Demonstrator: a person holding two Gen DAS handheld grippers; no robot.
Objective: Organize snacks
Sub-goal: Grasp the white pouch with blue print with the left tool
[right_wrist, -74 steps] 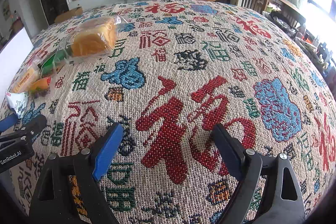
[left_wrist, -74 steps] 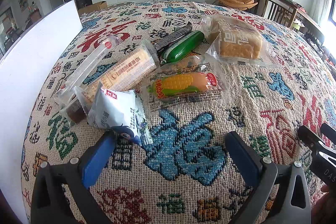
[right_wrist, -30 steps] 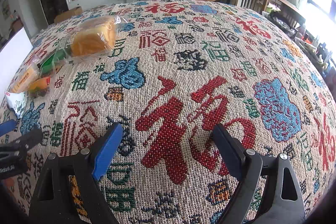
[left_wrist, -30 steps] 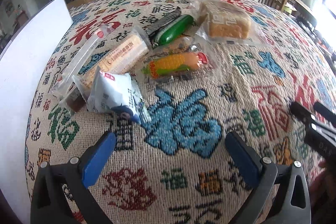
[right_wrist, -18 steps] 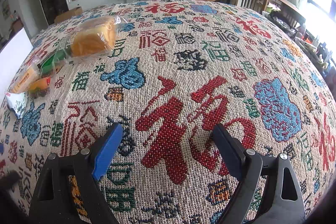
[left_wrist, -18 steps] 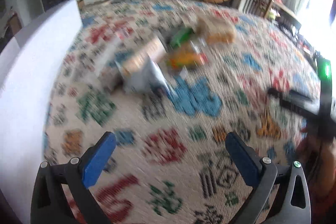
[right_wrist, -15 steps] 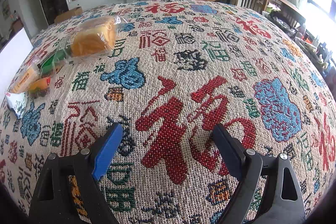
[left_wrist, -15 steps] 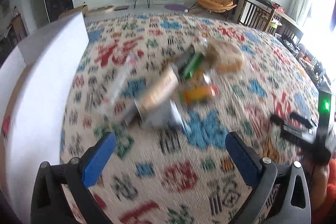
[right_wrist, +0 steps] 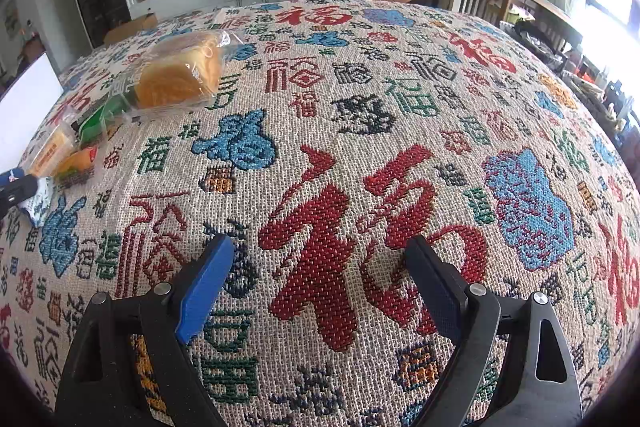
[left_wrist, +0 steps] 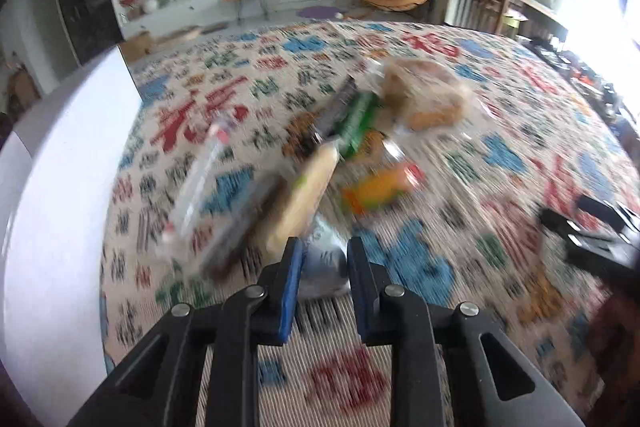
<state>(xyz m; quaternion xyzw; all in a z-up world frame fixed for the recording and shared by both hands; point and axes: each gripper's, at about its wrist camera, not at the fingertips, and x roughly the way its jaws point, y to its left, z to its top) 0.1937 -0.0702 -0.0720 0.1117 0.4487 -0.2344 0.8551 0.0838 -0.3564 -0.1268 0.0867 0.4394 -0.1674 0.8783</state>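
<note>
My left gripper [left_wrist: 323,255] is shut on a white and blue snack packet [left_wrist: 325,263] at the near end of the snack pile; the view is blurred by motion. Behind it lie a long biscuit pack [left_wrist: 298,201], a clear wrapped stick [left_wrist: 200,183], a corn snack [left_wrist: 380,189], a green pack [left_wrist: 358,125] and a bagged bread loaf [left_wrist: 424,97]. In the right wrist view the loaf [right_wrist: 180,75] and the pile sit far left, with the packet [right_wrist: 38,201] at the left gripper's tip. My right gripper [right_wrist: 320,283] is open and empty over the patterned cloth.
A white box wall [left_wrist: 52,187] stands along the left of the table and shows in the right wrist view [right_wrist: 24,107]. The patterned tablecloth [right_wrist: 360,131] covers the round table. The right gripper [left_wrist: 592,231] appears at the right edge of the left wrist view.
My left gripper swung back and then down onto the white and blue packet, and its fingers went from wide open to shut on it. The right gripper has not moved.
</note>
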